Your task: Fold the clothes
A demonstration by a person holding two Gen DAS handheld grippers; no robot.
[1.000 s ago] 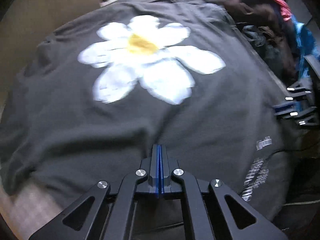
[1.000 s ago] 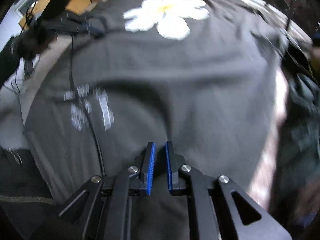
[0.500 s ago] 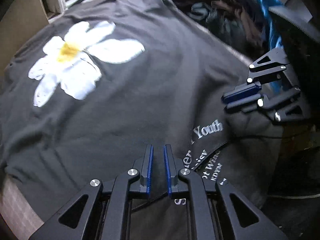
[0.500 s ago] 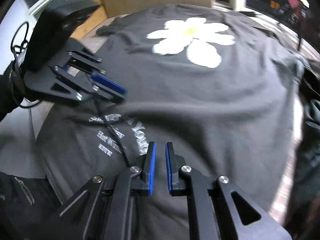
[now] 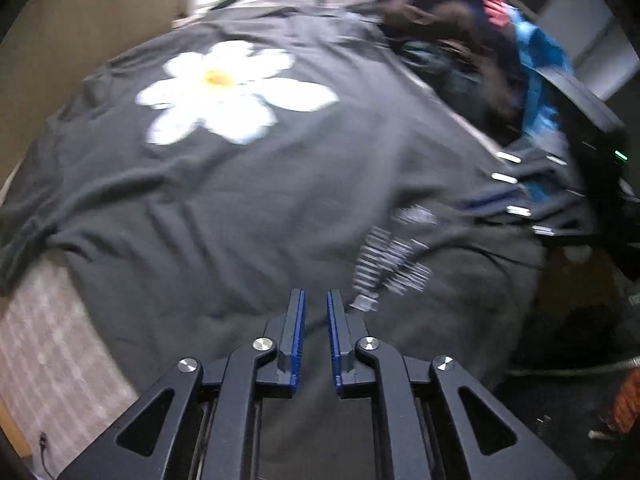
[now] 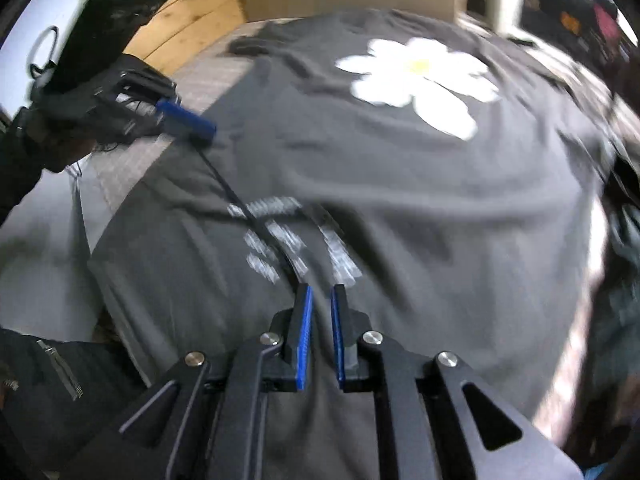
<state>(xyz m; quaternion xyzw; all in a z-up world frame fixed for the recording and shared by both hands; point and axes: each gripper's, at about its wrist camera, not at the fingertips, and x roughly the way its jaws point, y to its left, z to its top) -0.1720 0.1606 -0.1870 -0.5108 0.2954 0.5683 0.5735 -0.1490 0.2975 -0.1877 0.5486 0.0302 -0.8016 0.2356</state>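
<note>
Pale woven tabletop [image 5: 48,360] carries a spread dark T-shirt [image 5: 260,208]; both tools slightly parted, empty.

The T-shirt [image 5: 248,200] lay spread over the table [image 5: 52,360], its flower print [image 5: 232,92] toward 12 o'clock, its lettering [image 5: 392,260] at 3 o'clock, and a clothes heap [image 5: 472,52] at 1 o'clock.

The left gripper [image 5: 316,300] is held low over the dark T-shirt [image 5: 248,208], its blue-padded jaws parted by a narrow gap — nothing is gripped between them. The right gripper [image 6: 321,296] is posed likewise above the shirt's printed text, jaws slightly apart and empty. A dark-gloved hand [image 6: 60,140] is seen behind the left gripper, beside the shirt's edge.
</note>
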